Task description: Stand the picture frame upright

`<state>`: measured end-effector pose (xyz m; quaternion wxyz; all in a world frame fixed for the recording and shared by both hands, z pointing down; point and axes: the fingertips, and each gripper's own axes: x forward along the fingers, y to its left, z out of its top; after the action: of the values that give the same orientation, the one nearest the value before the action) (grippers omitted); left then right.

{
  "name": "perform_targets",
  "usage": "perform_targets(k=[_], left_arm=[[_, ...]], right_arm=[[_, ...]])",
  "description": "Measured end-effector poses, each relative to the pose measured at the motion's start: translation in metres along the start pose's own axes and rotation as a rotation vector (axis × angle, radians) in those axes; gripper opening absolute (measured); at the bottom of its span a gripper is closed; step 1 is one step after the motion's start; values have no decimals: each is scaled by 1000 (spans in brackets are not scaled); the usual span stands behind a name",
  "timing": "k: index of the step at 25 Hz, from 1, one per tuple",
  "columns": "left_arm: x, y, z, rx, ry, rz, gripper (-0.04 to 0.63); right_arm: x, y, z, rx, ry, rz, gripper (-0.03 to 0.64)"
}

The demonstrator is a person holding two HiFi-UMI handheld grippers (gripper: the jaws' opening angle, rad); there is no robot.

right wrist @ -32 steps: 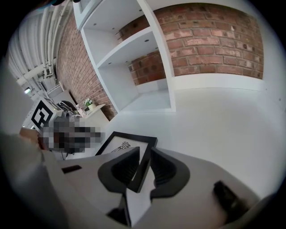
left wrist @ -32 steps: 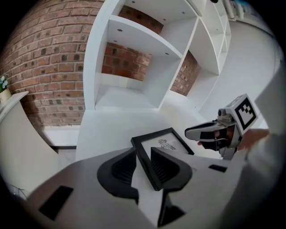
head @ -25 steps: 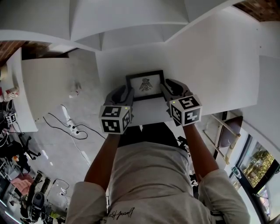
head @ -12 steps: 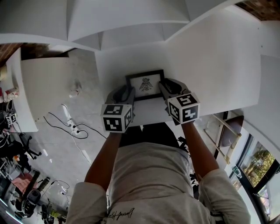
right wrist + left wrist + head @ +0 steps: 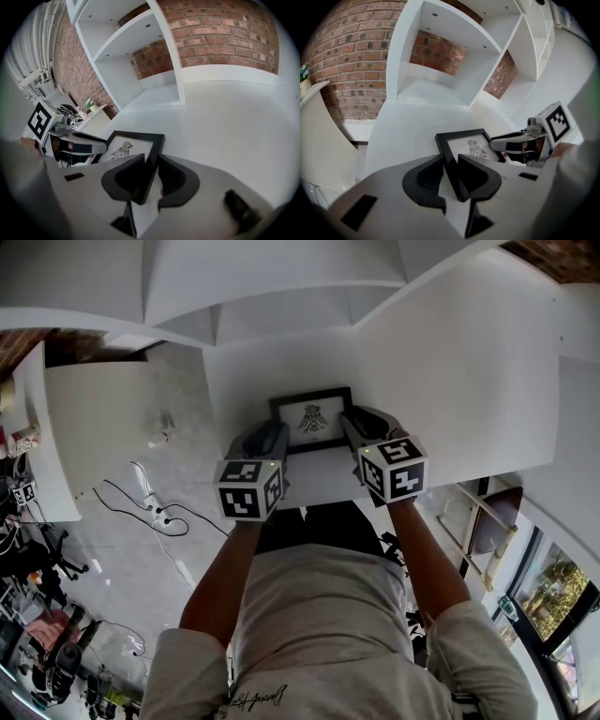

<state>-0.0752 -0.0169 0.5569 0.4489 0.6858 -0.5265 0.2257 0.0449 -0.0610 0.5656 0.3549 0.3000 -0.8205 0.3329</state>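
The white counter [image 5: 450, 399] runs out in front of the person, with an open white shelf unit [image 5: 440, 61] standing at its far side against a brick wall; nothing else lies near the work. The picture frame [image 5: 311, 420] rests on the counter between the two tools, its printed side facing up and its far edge toward the shelves; it looks flat or nearly flat, and whether its near edge has left the surface cannot be told. The left gripper [image 5: 450, 161] straddles the frame's left rail; its fingers [image 5: 476, 176] have just been closing, and the dark rail now fills the gap between them, so they appear to be clasping it. The right gripper [image 5: 151, 161] mirrors this on the right rail, its fingers [image 5: 124, 180] likewise pressed to either side of the moulding.

As a judgement, the approach and the two-sided hold are done or just being completed; the real work is not yet begun; the frame must be tipped up onto its lower edge, balanced on whatever prop its back has, which no view shows, and then let go.
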Motion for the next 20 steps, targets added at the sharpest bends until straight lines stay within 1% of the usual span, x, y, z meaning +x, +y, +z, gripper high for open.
perform_targets(k=[3, 8, 20], left_arm=[[-1, -1, 1, 6, -7, 5, 104], [-4, 0, 2, 12, -35, 37, 97], [-7, -10, 3, 50, -40, 27, 92]], right_arm=[[-1, 0, 0, 15, -11, 4, 98], [-2, 1, 1, 29, -18, 5, 97], [-16, 0, -3, 32, -48, 1, 97]])
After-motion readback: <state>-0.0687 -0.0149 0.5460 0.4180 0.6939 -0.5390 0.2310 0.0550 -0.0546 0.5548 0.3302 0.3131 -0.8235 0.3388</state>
